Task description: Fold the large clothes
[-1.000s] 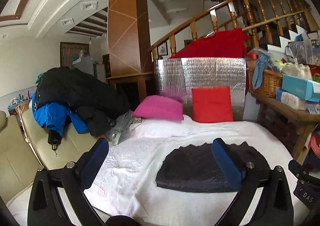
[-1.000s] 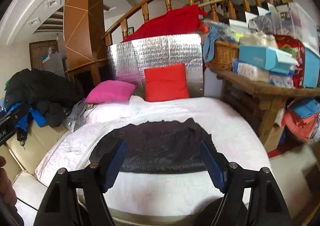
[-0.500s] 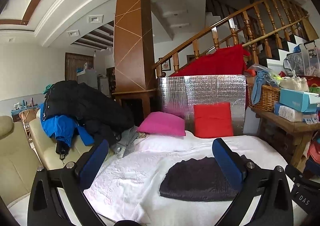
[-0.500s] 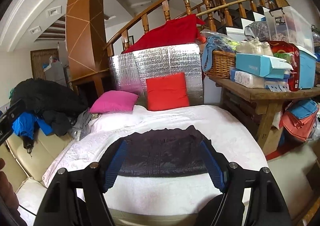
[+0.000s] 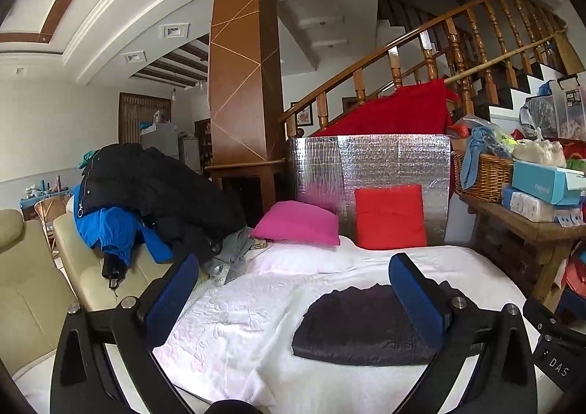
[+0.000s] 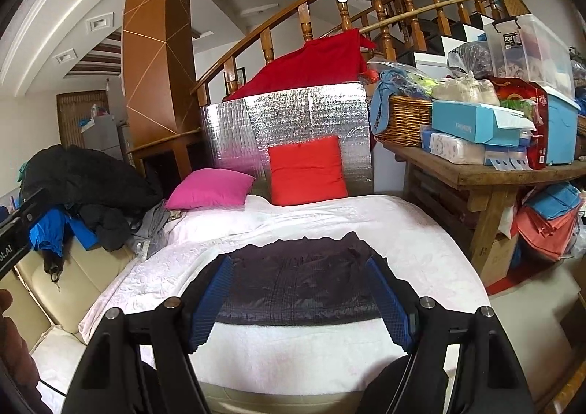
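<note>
A dark, folded garment [image 5: 360, 328] [image 6: 304, 282] lies flat on the white bedspread [image 5: 238, 318] [image 6: 414, 230]. My left gripper [image 5: 293, 263] hangs open above the bed's near edge, its blue pads wide apart and empty, the garment below its right pad. My right gripper [image 6: 300, 262] is open too, held back from the garment and above it, nothing between its blue pads. A heap of unfolded clothes, black on top [image 5: 154, 187] [image 6: 84, 176] and blue beneath [image 5: 110, 227], rests on the cream sofa [image 5: 33, 289] at the left.
A pink cushion [image 5: 296, 223] and a red cushion [image 5: 390, 216] lean at the head of the bed against a silver foil panel [image 5: 370, 165]. A wooden table [image 6: 487, 176] crowded with boxes and a wicker basket [image 6: 403, 117] stands to the right. Folded cloth lies beneath it.
Both grippers have drawn back and risen from the folded garment, which now looks smaller and lower in each view. Both stay open and empty.
</note>
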Demonstrator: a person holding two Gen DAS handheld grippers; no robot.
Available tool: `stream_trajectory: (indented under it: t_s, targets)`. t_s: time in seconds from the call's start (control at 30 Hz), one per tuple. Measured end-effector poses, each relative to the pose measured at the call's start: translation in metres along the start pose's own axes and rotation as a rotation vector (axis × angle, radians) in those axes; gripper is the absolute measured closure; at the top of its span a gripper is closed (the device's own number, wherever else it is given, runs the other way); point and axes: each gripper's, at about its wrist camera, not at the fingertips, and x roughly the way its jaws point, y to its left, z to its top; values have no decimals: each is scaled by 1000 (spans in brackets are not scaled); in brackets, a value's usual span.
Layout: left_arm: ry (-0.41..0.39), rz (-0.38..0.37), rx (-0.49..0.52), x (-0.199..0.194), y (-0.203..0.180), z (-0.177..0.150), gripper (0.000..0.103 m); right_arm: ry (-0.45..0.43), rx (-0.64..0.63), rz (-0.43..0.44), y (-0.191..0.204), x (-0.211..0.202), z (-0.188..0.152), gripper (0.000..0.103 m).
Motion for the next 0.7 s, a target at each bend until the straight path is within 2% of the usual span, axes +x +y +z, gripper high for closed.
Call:
stream_trajectory:
  t_s: [0.7]
  targets:
    - [1,13,-9,-2,5,-2,0,12,-11,16,0,5,0,25]
